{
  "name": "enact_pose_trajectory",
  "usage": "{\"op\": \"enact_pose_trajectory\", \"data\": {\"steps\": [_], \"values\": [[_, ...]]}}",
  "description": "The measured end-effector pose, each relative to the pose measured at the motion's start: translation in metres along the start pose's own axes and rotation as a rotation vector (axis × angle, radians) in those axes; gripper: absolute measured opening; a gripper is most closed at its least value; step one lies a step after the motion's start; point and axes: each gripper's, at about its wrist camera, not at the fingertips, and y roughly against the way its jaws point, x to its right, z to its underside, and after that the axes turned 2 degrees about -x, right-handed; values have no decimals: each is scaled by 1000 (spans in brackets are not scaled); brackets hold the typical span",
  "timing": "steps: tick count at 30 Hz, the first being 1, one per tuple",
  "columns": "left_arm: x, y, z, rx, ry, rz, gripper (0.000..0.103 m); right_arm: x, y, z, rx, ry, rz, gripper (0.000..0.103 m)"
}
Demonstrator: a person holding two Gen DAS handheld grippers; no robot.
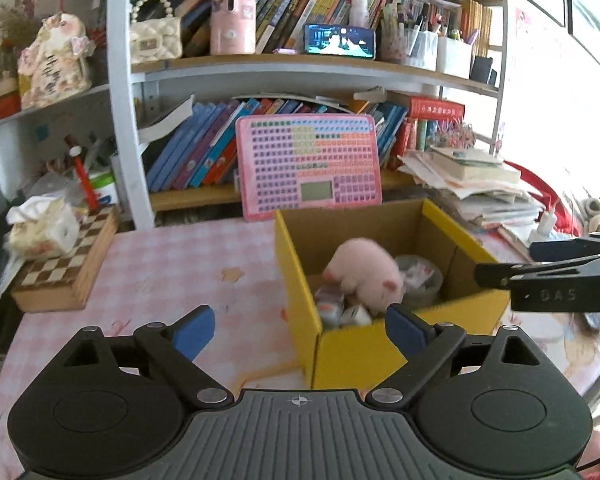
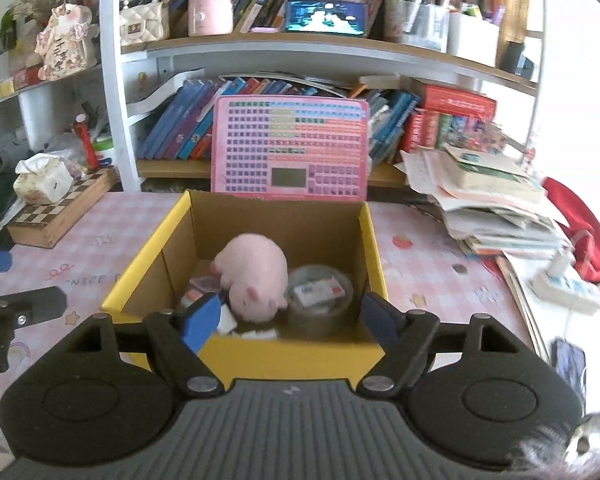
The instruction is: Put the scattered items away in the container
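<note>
Yellow cardboard box (image 2: pixel 374 256) on the pink checked tablecloth (image 1: pixel 172 264) | fluffy pink plush pig (image 2: pixel 256 276), clear round tub (image 2: pixel 320 300) and small packets inside | left gripper (image 1: pixel 300 330) and right gripper (image 2: pixel 288 318) both spread wide, empty | risk: right one hangs over the near wall, could snag it and shove the box.

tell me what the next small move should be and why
Probably draw both grippers back from the yellow box. The pink plush pig and clear round tub already lie inside it, and the left gripper and right gripper are open and empty.
</note>
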Motion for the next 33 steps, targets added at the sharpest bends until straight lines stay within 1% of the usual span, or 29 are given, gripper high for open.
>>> {"op": "enact_pose_trajectory", "data": {"steps": [3,6,8,11,16,18,21,28,30,33], "values": [[-6,10,16,-23,-7,-9,95,-11,15,19,1,-36,42,81],[-12,19,34,-60,7,-26,95,-27,24,39,-39,-51,84,82],[-15,25,44,-73,9,-30,95,-36,30,50,-62,-62,87,82],[-18,33,56,-82,7,-41,95,-51,41,67,-80,-73,87,84],[-22,45,74,-91,2,-55,95,-67,54,85,-102,-82,76,87],[-24,47,82,-112,6,-65,95,-74,57,92,-120,-83,68,88],[-30,52,90,-139,29,-56,95,-84,61,100,-144,-78,51,88],[-41,68,103,-146,41,-89,95,-106,72,110,-144,-49,30,90],[-43,71,105,-154,36,-96,99,-108,73,111,-146,-49,24,90],[-45,77,108,-155,31,-107,101,-114,75,112,-147,-51,19,90]]}}
